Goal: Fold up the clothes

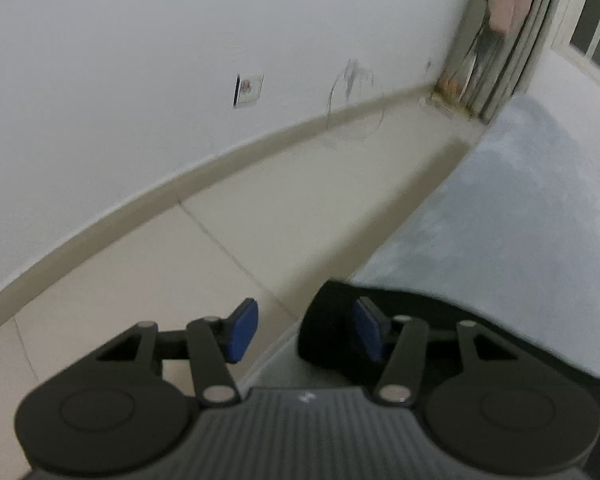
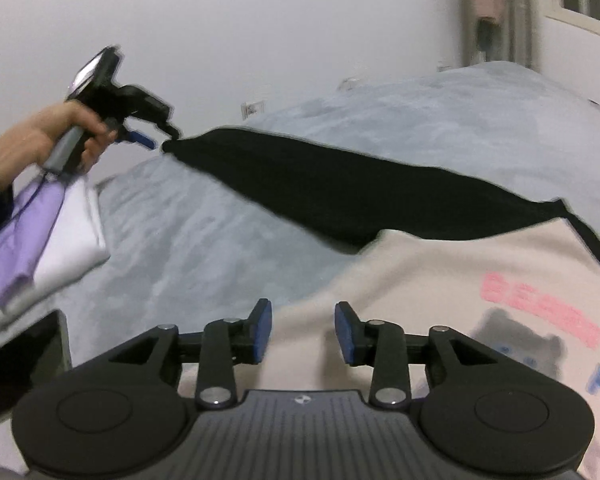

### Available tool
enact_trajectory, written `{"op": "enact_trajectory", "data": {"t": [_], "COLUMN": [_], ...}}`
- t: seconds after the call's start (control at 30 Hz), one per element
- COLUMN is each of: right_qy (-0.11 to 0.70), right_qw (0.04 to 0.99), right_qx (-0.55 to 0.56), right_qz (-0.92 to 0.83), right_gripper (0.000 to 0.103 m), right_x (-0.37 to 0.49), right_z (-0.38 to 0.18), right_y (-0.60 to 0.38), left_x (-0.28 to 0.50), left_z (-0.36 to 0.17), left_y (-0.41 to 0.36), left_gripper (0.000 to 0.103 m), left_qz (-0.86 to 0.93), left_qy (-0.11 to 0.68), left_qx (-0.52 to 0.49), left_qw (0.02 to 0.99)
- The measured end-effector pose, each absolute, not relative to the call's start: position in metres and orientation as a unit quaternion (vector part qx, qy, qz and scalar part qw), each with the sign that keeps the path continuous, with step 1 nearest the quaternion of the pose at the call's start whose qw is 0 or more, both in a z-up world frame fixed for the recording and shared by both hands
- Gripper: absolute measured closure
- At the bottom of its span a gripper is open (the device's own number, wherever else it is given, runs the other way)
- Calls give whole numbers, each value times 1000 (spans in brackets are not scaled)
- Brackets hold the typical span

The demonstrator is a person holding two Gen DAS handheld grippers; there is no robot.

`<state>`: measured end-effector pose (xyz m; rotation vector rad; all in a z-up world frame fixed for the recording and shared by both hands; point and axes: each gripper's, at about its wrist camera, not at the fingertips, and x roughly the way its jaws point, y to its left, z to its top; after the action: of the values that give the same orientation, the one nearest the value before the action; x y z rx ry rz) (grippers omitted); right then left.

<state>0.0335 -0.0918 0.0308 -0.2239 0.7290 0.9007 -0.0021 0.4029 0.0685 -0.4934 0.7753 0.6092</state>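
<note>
1. Clothes are lying on the grey bed [image 2: 440, 120]: a cream sweatshirt [image 2: 440, 264] with a black sleeve [image 2: 340, 192] is spreading under and ahead of the right gripper [image 2: 303, 330].
2. Folded white and purple garments [image 2: 48, 236] are sitting well left of those jaws.
3. Right jaws are gaping wide, holding nothing.
4. Left gripper [image 1: 304, 330] is standing open, its right pad [image 1: 366, 330] against the black cuff [image 1: 328, 328].

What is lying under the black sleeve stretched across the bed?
Under the black sleeve lies the grey-blue bed cover; its near end meets the cream printed sweatshirt. Whatever sits directly beneath the sleeve's middle is covered, so nothing more can be told.
</note>
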Motion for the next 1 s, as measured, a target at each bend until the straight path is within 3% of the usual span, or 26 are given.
{"op": "enact_trajectory", "data": {"t": [0.13,0.27,0.37,0.6,0.83,1.0], "right_qy": [416,389,406,419,422,426], "right_qw": [796,796,791,802,805,806], "right_qx": [-97,-162,-142,-107,-110,-101], "right_qz": [429,435,436,413,403,399], "right_gripper": [66,62,61,56,54,54], "right_x": [29,-13,-31,-74,-115,-136], "right_z": [14,13,18,15,19,19], "right_y": [-97,-101,-122,-168,-203,-234], "left_x": [-18,-44,-61,-94,-118,-123], "left_z": [100,122,114,78,35,27], "left_y": [367,287,219,72,35,19], "left_gripper": [50,46,39,38,46,46], "left_qz": [254,138,57,-75,-63,-32], "left_qy": [346,350,377,437,469,455], "left_qx": [-227,-205,-177,-96,-79,-49], "left_qw": [874,904,908,891,877,889]}}
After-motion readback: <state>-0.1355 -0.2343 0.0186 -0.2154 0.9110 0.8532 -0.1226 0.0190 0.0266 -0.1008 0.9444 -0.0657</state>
